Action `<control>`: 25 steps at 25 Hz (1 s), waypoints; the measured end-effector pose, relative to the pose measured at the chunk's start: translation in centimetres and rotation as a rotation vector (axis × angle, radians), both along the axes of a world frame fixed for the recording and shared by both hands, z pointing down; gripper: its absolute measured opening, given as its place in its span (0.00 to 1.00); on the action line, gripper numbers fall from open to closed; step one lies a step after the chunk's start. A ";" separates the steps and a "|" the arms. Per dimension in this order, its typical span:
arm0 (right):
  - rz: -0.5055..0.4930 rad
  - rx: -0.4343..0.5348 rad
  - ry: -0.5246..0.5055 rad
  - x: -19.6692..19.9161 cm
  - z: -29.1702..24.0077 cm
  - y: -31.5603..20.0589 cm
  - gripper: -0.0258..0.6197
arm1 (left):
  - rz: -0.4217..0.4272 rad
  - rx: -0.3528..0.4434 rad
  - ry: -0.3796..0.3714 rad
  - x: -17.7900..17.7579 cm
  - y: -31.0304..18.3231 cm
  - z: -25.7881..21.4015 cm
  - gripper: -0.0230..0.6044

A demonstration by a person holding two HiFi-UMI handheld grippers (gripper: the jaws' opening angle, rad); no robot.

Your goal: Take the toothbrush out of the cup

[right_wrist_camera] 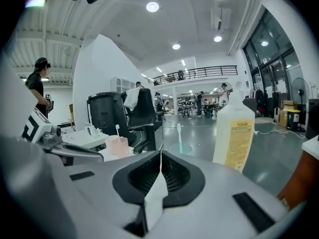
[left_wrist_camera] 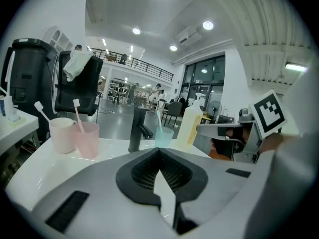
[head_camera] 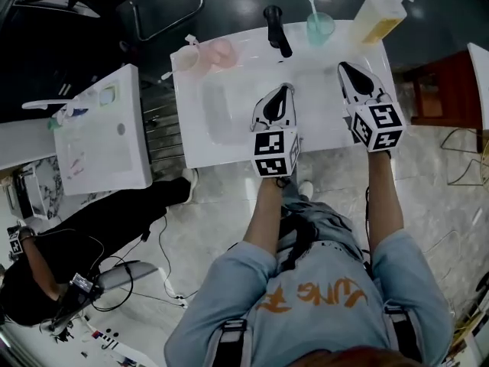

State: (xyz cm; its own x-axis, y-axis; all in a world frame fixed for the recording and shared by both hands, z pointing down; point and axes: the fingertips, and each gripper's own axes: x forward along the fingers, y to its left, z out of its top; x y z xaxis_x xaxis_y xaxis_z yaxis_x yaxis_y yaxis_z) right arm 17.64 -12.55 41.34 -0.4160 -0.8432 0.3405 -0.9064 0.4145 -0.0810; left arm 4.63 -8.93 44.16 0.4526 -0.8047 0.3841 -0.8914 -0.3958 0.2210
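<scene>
A teal cup with a pale toothbrush upright in it stands at the back of the white sink counter, right of the black faucet. The right gripper view shows this cup and toothbrush straight ahead. A pink cup with its own brush and a cream cup stand at the back left. My left gripper hovers over the basin, shut and holding nothing. My right gripper is short of the teal cup, also shut and holding nothing.
A yellow soap bottle stands at the counter's back right corner, close to the teal cup. A second white table lies to the left. A red chair is on the right. A person in black crouches at the lower left.
</scene>
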 end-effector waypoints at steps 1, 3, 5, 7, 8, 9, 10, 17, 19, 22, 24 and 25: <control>-0.005 0.001 0.010 -0.1 0.1 -0.7 0.08 | 0.000 -0.004 0.004 0.0 -0.3 0.1 0.05; -0.008 0.004 0.026 -0.2 0.3 -2.0 0.08 | -0.001 -0.014 0.007 -0.3 -0.9 0.4 0.05; -0.014 0.005 0.046 -0.5 0.5 -3.4 0.08 | -0.008 -0.023 0.010 -0.7 -1.5 0.8 0.05; -0.021 0.003 0.069 -0.8 0.7 -4.6 0.08 | -0.014 -0.030 0.013 -0.9 -2.0 1.3 0.05; -0.022 0.001 0.085 -0.8 0.8 -5.2 0.09 | -0.014 -0.035 0.014 -0.9 -2.3 1.5 0.05; -0.021 -0.002 0.100 -0.7 1.0 -5.7 0.09 | -0.012 -0.041 0.016 -0.7 -2.5 1.8 0.05; -0.016 -0.006 0.112 -0.6 1.2 -6.2 0.09 | -0.008 -0.047 0.019 -0.6 -2.6 2.0 0.05; 0.021 0.007 0.168 -0.3 1.2 -10.2 0.09 | -0.003 -0.083 0.056 -1.1 -4.2 3.5 0.05; 0.022 0.003 0.191 -0.3 1.3 -11.5 0.09 | -0.002 -0.086 0.061 -1.1 -4.7 3.7 0.05; 0.016 -0.004 0.219 -0.8 1.6 -13.1 0.09 | 0.005 -0.086 0.060 -1.3 -5.6 3.7 0.05; 0.007 -0.016 0.232 -1.1 1.9 -14.0 0.09 | 0.010 -0.086 0.057 -1.6 -6.1 3.7 0.05; 0.003 -0.023 0.240 -1.3 2.1 -14.4 0.09 | 0.011 -0.086 0.058 -1.7 -6.4 3.7 0.05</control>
State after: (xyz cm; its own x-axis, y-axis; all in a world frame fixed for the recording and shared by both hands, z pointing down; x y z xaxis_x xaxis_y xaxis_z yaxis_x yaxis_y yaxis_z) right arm 16.34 -26.92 43.49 -0.3183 -0.8351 0.4486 -0.9021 0.4122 0.1273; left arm 2.94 -15.30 47.85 0.4846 -0.7649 0.4245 -0.8719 -0.3830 0.3052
